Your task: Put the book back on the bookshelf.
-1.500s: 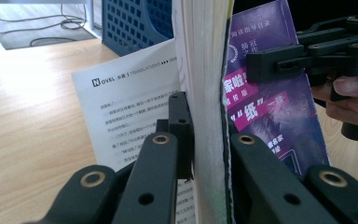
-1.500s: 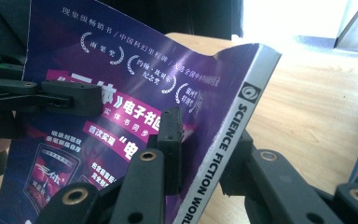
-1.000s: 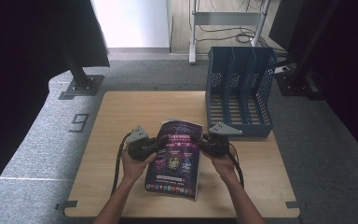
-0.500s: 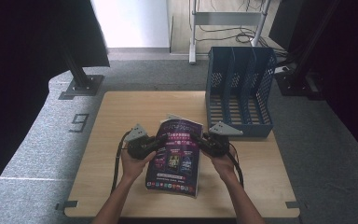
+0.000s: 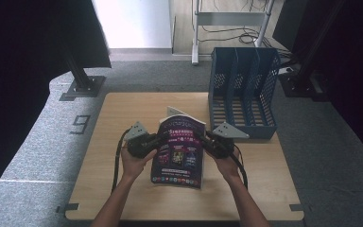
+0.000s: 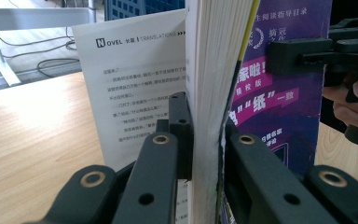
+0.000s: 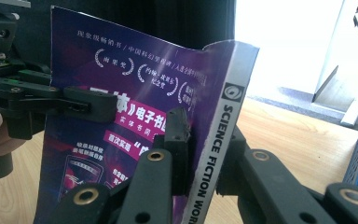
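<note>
I am holding a purple science fiction magazine point(image 5: 179, 150) up off the wooden tabletop point(image 5: 113, 118) with both tongs, one on each side of it. My left tongs point(image 6: 204, 135) are clamping the page edge: in the left gripper view one jaw is pressing on the back of the thick block of pages and the other on the purple cover, with a yellow strip showing at the top of the page block. A loose white page point(image 6: 135, 84) headed "NOVEL" is fanning out behind the block, standing away from the rest. My right tongs point(image 7: 204, 154) are closing on the spine side (the grey spine reads "SCIENCE FICTION" down its length), one jaw on the front cover and the other behind the spine. The cover is buckling a little near the top of the spine.

From the high view the magazine is sitting tilted, its lower edge toward me and its top raised; whether that lower edge is touching the tabletop I cannot tell. My left hand point(image 5: 134, 161) and right hand point(image 5: 227, 163) are gripping the handles either side, with a cable trailing from each.

A blue mesh file rack point(image 5: 243, 92) with upright dividers is standing at the far right of the tabletop, well apart from the magazine.
</note>
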Tool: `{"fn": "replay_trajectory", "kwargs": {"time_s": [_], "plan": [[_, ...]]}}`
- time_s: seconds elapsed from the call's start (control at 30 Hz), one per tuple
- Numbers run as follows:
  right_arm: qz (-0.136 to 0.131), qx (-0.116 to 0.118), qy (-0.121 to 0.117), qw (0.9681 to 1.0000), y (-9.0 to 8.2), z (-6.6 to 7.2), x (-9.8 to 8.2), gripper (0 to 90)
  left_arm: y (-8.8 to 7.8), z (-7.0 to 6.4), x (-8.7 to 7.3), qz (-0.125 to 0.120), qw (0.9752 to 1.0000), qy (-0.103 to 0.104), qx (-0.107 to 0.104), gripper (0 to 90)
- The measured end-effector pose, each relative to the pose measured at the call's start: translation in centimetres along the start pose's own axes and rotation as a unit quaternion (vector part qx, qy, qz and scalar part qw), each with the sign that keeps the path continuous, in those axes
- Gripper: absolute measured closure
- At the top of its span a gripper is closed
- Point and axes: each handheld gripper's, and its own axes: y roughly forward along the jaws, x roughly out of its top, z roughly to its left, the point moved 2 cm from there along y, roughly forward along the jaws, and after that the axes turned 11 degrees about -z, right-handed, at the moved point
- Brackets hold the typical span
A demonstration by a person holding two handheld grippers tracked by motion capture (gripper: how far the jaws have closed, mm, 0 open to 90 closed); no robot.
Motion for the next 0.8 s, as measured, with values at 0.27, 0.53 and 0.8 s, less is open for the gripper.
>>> {"fn": "replay_trajectory", "kwargs": {"time_s": [0.27,0.53,0.8], "plan": [[-0.02,-0.011,-0.016,0.9996,-0.2,0.2,0.9,80.6,0.4,0.0,1.4,-0.002,0.9999,0.012,0.002,84.6],[-0.041,-0.005,-0.036,0.9985,-0.9,0.6,1.7,81.3,0.1,-0.4,2.0,-0.007,0.9997,0.023,0.002,84.4],[-0.042,-0.002,-0.033,0.9986,-1.5,0.6,0.8,81.7,0.0,-0.6,1.2,-0.01,0.9997,0.024,-0.003,83.1]]}}
